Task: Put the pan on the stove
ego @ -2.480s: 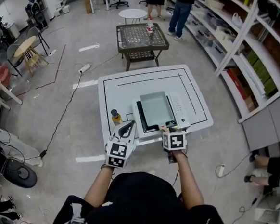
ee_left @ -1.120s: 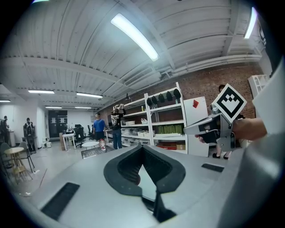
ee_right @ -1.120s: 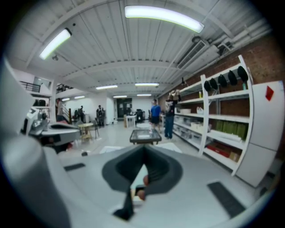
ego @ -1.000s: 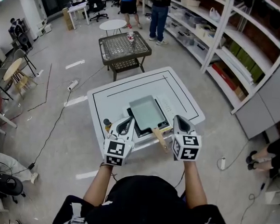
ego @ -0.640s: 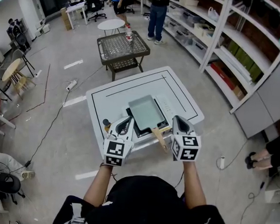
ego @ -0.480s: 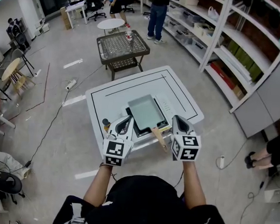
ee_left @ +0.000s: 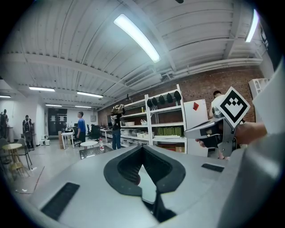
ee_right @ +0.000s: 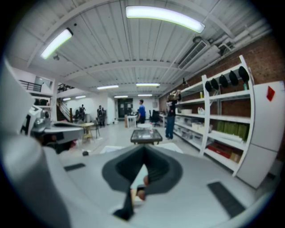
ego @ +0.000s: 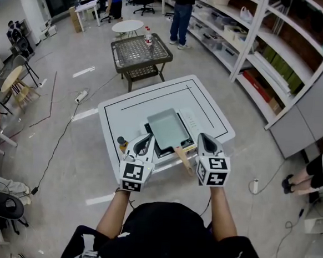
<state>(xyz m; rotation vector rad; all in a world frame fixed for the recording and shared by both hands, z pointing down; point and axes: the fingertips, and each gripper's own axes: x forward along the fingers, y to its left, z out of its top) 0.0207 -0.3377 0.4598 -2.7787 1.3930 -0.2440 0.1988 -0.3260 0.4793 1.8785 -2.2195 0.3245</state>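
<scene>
The grey rectangular metal pan [ego: 167, 129] with its wooden handle sat on the black stove [ego: 158, 147] on the white table [ego: 124, 109]. It lay ahead of and between both pairs of jaws. The left gripper [ego: 147, 138] and right gripper [ego: 201, 136] flanked the handle, their jaws pressed together on nothing and clear of the pan.

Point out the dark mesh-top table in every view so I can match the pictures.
Head view: mesh table upper centre, beyond the white table.
Left tool view: low, left of centre.
Right tool view: centre, slightly low.
Shared landmark: white shelves, to its right in all three.
</scene>
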